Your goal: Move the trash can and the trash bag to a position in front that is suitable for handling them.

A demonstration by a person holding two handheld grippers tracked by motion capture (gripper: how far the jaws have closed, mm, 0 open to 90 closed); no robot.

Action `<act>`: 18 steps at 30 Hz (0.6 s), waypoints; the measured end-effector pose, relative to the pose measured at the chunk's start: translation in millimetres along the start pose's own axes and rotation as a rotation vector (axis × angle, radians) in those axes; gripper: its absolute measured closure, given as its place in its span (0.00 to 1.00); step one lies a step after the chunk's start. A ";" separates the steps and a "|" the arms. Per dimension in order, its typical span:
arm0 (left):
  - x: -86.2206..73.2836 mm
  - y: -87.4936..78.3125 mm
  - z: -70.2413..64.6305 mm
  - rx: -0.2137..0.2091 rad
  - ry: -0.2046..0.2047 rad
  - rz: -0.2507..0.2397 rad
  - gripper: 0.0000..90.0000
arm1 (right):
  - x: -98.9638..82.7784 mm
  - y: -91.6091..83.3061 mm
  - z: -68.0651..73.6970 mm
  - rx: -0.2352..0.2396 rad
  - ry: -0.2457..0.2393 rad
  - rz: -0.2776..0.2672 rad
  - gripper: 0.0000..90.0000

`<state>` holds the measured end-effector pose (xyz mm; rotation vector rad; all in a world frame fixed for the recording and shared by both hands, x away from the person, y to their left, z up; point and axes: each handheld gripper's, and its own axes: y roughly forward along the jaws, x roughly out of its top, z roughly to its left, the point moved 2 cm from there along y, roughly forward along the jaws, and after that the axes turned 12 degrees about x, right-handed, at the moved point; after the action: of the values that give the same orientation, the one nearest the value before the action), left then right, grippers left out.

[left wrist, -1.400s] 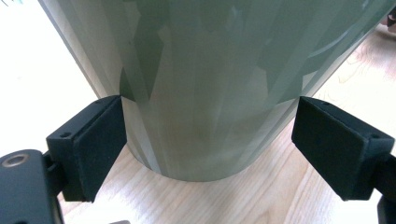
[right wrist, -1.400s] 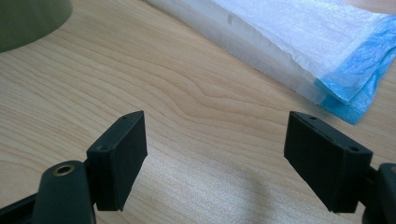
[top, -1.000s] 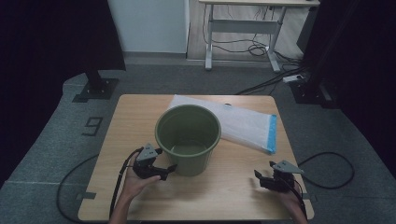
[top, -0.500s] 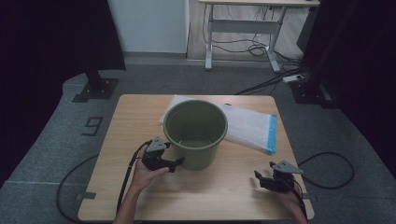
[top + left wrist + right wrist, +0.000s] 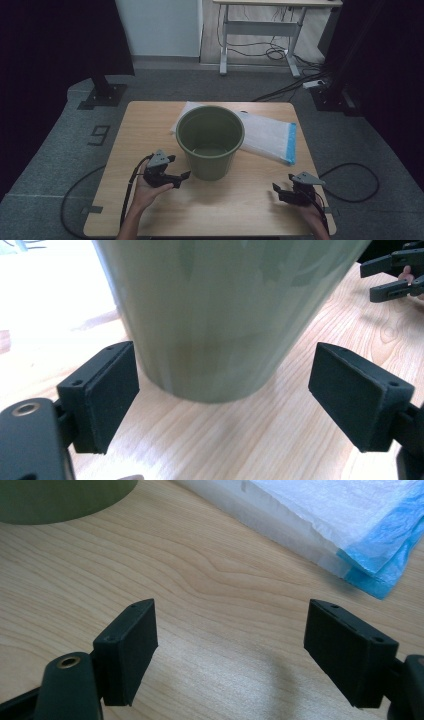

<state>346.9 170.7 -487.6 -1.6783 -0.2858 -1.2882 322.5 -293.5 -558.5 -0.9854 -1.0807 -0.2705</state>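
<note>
High view gave us the wooden desk (image 5: 150,125) with a green bucket (image 5: 210,141) standing upright near its middle, open and empty as far as we could see. Behind it and to its right lay a flat white bag with a blue edge (image 5: 270,135), partly tucked behind the bucket. We held the left claw (image 5: 176,176) just beside the bucket's lower left wall. In the left gripper view its jaws stood wide apart on either side of the bucket's base (image 5: 210,365), and whether either pad touched the wall we could not tell. We kept the right claw (image 5: 280,190) near the desk's right front corner, well apart from the bucket. In the right gripper view its jaws were spread over bare wood, with the bag (image 5: 360,535) ahead of them.
</note>
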 end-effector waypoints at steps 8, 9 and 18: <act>-18.3 -15.4 -3.0 0.047 0.029 0.025 0.14 | -1.5 1.5 -1.2 0.006 -0.002 0.012 0.23; -21.7 -17.4 -3.0 0.052 0.029 0.033 0.14 | -2.4 1.5 -2.4 0.004 -0.001 0.014 0.23; -42.5 -27.2 3.2 0.105 0.026 0.082 0.14 | -2.7 2.2 -3.5 -0.011 -0.001 0.021 0.23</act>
<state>313.0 201.9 -508.6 -1.5683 -0.2622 -1.2131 324.8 -295.6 -562.4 -1.0060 -1.0702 -0.2589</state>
